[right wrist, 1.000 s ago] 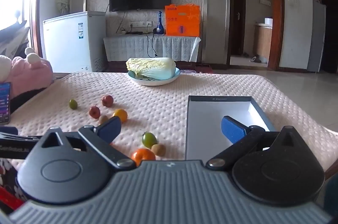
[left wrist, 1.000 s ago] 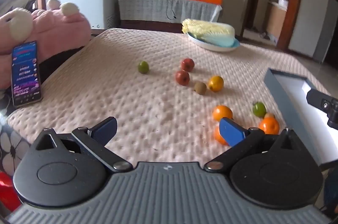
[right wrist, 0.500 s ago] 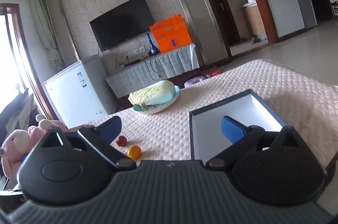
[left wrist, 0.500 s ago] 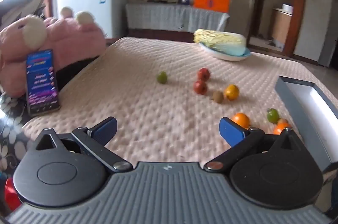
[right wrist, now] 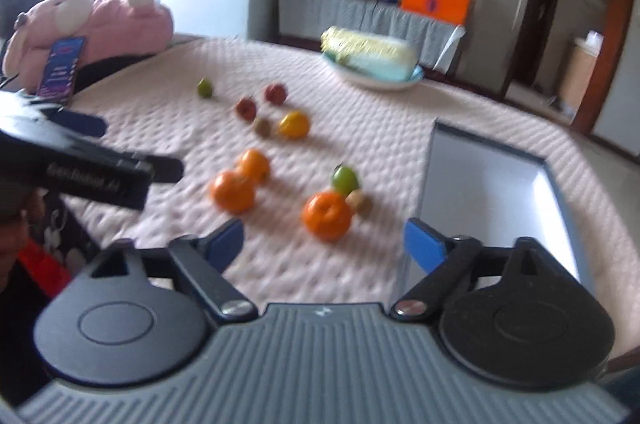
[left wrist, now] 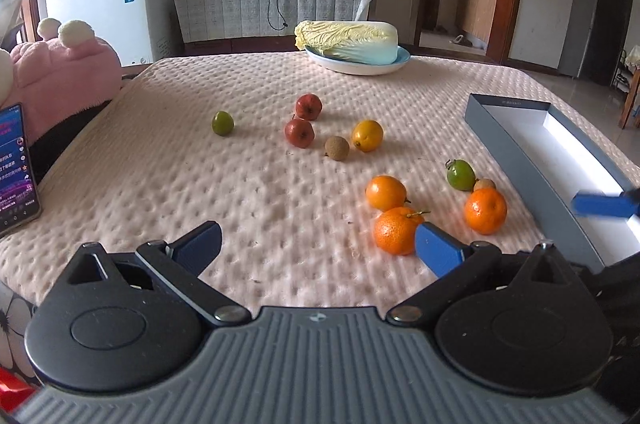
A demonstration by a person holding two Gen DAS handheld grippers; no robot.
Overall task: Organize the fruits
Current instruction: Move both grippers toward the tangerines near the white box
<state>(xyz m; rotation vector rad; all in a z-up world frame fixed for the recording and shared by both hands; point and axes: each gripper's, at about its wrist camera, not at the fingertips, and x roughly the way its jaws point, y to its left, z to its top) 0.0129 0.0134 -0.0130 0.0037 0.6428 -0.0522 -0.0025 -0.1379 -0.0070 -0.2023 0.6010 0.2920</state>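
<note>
Right wrist view: my right gripper [right wrist: 323,244] has its fingers [right wrist: 424,250] apart with nothing between them, and they are closing as I aim at the nearest orange [right wrist: 327,216]. The picture is blurred, so I cannot tell how near the tips are to it. A green fruit [right wrist: 344,179] and a small brown one [right wrist: 360,201] sit against its far side, and the box [right wrist: 492,183] lies just to the right, nothing in it that I can see. My left gripper [left wrist: 318,246] is spread wide and holds nothing, low over the counter [left wrist: 160,183], with two more oranges [left wrist: 394,230] ahead of its right finger. Farther out lie two red fruits [left wrist: 299,132], a yellow one [left wrist: 367,135] and a lone green one [left wrist: 222,123].

I judge the sorting is at its start: first pick. Next I should straddle that orange without knocking its neighbours, then carry it to the box.
</note>
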